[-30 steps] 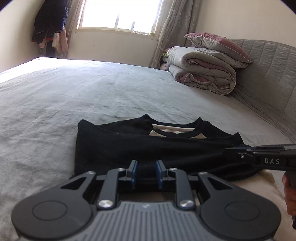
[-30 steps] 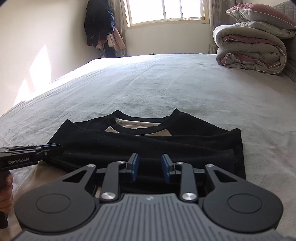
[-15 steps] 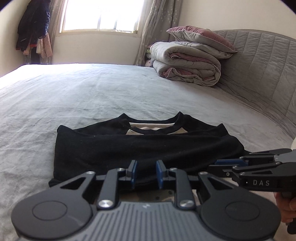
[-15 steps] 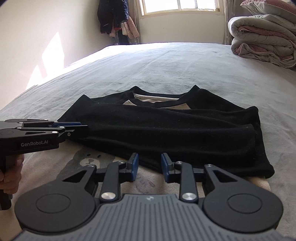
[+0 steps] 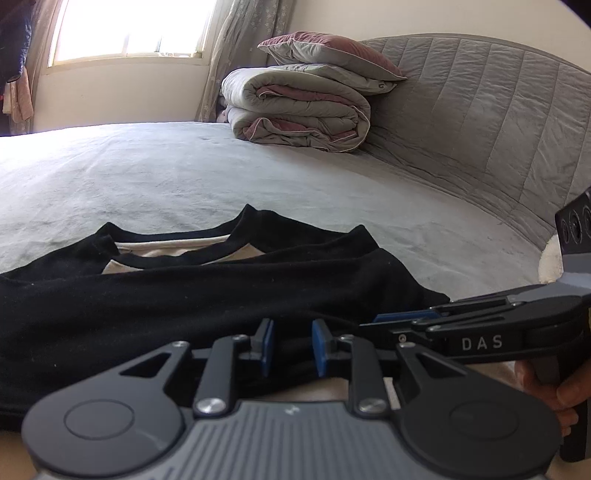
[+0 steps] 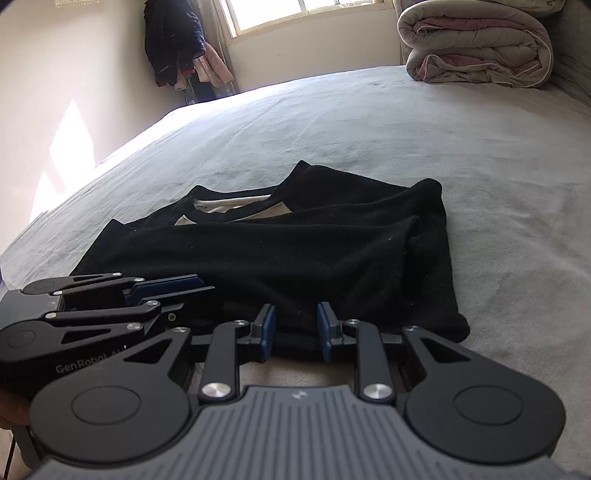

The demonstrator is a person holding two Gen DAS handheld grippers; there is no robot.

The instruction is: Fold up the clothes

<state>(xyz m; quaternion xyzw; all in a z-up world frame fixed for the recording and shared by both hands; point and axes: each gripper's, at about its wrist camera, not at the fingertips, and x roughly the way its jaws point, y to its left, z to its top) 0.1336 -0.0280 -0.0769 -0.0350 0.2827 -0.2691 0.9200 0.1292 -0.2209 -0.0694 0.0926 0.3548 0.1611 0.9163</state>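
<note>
- Black shirt (image 5: 192, 295) lies folded on the grey bed (image 5: 258, 173), collar toward the window (image 5: 125, 29), well short of the rolled duvet (image 5: 295, 107) at the headboard.
- Left gripper (image 5: 289, 345) sits at the shirt's near hem, blue pads a little apart with black cloth between them; whether they pinch it, I cannot tell.
- Right gripper (image 6: 294, 330) is at the same hem, just beside the left; jaws closing, fabric in the gap, pads not yet pressing.
</note>
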